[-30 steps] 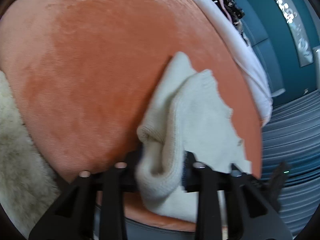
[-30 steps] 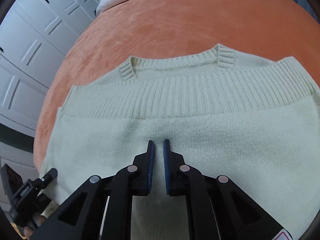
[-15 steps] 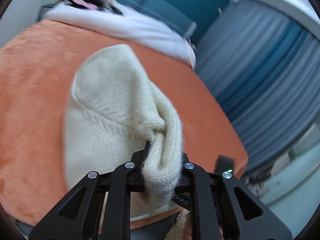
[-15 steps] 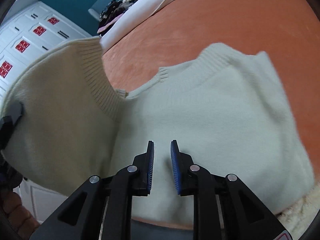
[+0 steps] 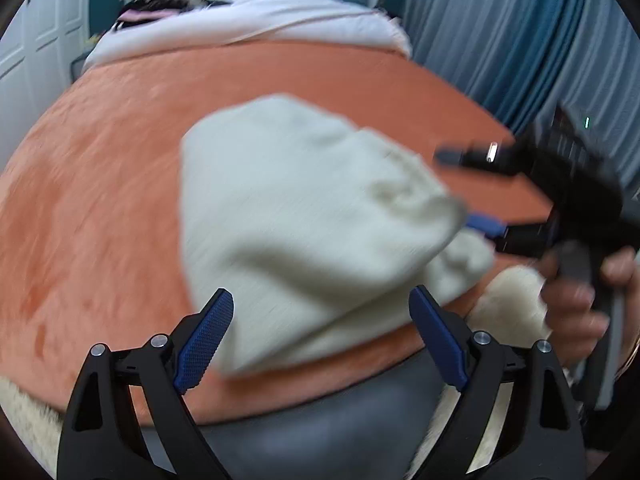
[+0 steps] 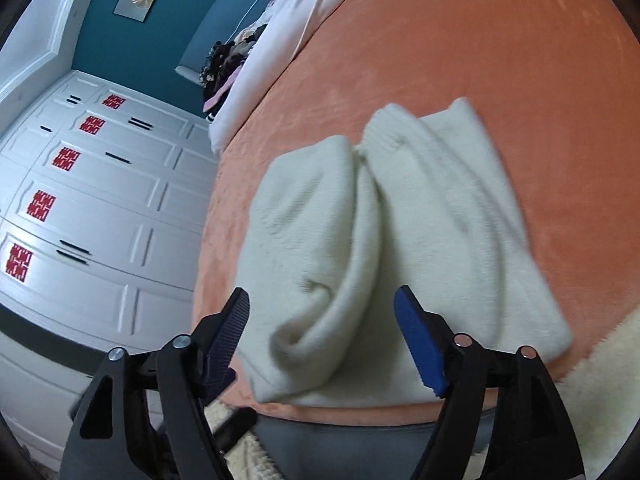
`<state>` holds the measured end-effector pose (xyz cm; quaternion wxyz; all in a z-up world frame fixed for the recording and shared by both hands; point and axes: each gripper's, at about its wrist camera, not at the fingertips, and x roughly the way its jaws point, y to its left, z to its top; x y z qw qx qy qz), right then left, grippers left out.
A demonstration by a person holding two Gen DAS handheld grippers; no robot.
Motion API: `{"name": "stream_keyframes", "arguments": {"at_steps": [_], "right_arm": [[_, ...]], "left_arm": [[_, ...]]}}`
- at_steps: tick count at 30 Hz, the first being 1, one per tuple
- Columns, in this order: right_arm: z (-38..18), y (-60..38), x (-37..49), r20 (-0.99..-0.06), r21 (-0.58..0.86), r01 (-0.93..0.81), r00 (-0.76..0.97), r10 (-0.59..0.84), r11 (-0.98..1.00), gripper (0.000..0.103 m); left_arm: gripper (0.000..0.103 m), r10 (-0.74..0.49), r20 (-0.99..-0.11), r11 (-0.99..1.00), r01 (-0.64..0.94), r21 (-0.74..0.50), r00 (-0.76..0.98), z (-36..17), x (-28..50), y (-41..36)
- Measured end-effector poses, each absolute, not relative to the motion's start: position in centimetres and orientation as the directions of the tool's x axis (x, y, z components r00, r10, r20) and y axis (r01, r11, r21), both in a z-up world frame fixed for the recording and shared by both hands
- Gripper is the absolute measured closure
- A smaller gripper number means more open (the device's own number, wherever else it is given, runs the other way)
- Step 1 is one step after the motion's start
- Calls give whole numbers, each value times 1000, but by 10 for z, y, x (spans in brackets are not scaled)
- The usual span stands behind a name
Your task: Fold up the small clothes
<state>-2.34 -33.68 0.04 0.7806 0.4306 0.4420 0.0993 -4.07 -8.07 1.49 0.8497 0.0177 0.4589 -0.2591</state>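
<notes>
Step in hand, as judged: settling and squaring the fold just laid on the cream knit sweater (image 6: 384, 248). To do it well, each claw should come down onto the top layer with pads flat, press along the fold line, and draw outward toward the edges so the loose roll flattens rather than bunches. Any re-grip is best taken at a corner through both layers, so the lower layer is not dragged across the plush cover.

Left claw (image 5: 320, 336): jaws spread wide, nothing between them; it hangs over the near edge of the garment, apart from it as far as the blur allows.

Right claw (image 6: 322, 340): jaws also spread wide, holding nothing. In the left wrist view the same tool (image 5: 520, 196) appears at the right side of the sweater, its blue pad close to the cloth; contact cannot be confirmed.

Location: the sweater lies on the orange bed cover (image 6: 500, 64), near the bed's front edge, with a white duvet (image 5: 248, 20) well beyond it.

Condition of garment: thick, soft knit, pale cream, doubled over itself. Two lobes meet along a central crease; the left lobe ends in a puffy, curled roll at the near end. Edges are not aligned and the surface is uneven. Both views are motion-blurred, so finer detail cannot be reported.
</notes>
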Motion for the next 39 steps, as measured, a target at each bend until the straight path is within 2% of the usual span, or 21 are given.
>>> {"name": "stream_keyframes", "arguments": {"at_steps": [3, 4, 5, 7, 10, 11, 12, 14, 15, 18, 19, 21, 23, 27, 30, 32, 34, 36, 37, 38, 39], "right_arm": [[-16, -309, 9, -738, 642, 269, 473, 482, 718, 24], [-18, -301, 18, -761, 615, 268, 448, 469, 741, 31], [-14, -290, 25, -781, 585, 248, 428, 455, 772, 57], [22, -268, 33, -779, 534, 135, 463, 423, 835, 81], [98, -266, 25, -544, 716, -60, 575, 611, 695, 86], [116, -269, 18, -499, 724, -96, 609, 616, 683, 86], [126, -276, 10, -475, 716, -117, 641, 603, 688, 86], [116, -304, -5, -509, 680, -50, 686, 520, 732, 86], [90, -323, -10, -602, 615, 52, 676, 425, 787, 86], [-12, -369, -19, -813, 490, 325, 505, 289, 809, 87], [-37, -381, -32, -808, 527, 379, 501, 310, 761, 88], [-41, -392, -47, -728, 643, 380, 574, 375, 665, 89], [-27, -386, -45, -745, 611, 380, 571, 344, 694, 87], [6, -389, -57, -686, 640, 311, 644, 340, 703, 87], [-29, -392, -51, -782, 560, 370, 531, 326, 741, 86], [-31, -400, -57, -748, 612, 377, 563, 352, 695, 84], [-14, -404, -62, -759, 588, 400, 573, 309, 703, 81], [11, -400, -65, -784, 509, 410, 583, 211, 757, 71], [27, -393, -64, -798, 439, 399, 585, 145, 805, 71], [41, -388, -63, -798, 387, 388, 595, 94, 837, 70], [54, -383, -63, -786, 356, 377, 616, 56, 855, 70]], "left_arm": [[16, -356, -849, 907, 364, -213, 389, -12, -35, -62], [16, -351, -856, 912, 345, -221, 379, -17, -30, -60], [16, -339, -857, 918, 334, -213, 387, -18, -28, -60], [16, -321, -841, 926, 332, -180, 437, -17, -31, -61], [21, -315, -831, 922, 355, -154, 459, -14, -35, -68], [43, -318, -833, 920, 359, -157, 452, -14, -35, -66], [55, -350, -840, 910, 365, -199, 415, -18, -32, -65], [66, -401, -833, 898, 341, -277, 381, -22, -24, -61], [74, -401, -839, 897, 343, -279, 367, -23, -22, -63], [76, -387, -861, 895, 358, -265, 331, -34, -23, -71], [76, -384, -868, 893, 364, -264, 314, -39, -24, -74], [79, -357, -881, 901, 365, -237, 310, -44, -23, -80], [79, -356, -881, 902, 361, -237, 311, -43, -20, -79], [78, -358, -873, 897, 379, -225, 330, -34, -24, -81], [73, -335, -879, 895, 407, -183, 341, -36, -31, -87], [73, -324, -880, 893, 420, -163, 347, -32, -35, -90], [72, -357, -854, 879, 445, -170, 378, -14, -43, -82], [61, -401, -813, 866, 465, -186, 422, 6, -53, -71], [56, -418, -789, 864, 464, -193, 450, 17, -56, -65], [43, -422, -763, 872, 449, -193, 491, 26, -58, -56], [37, -410, -737, 888, 421, -187, 537, 36, -58, -48]]}}
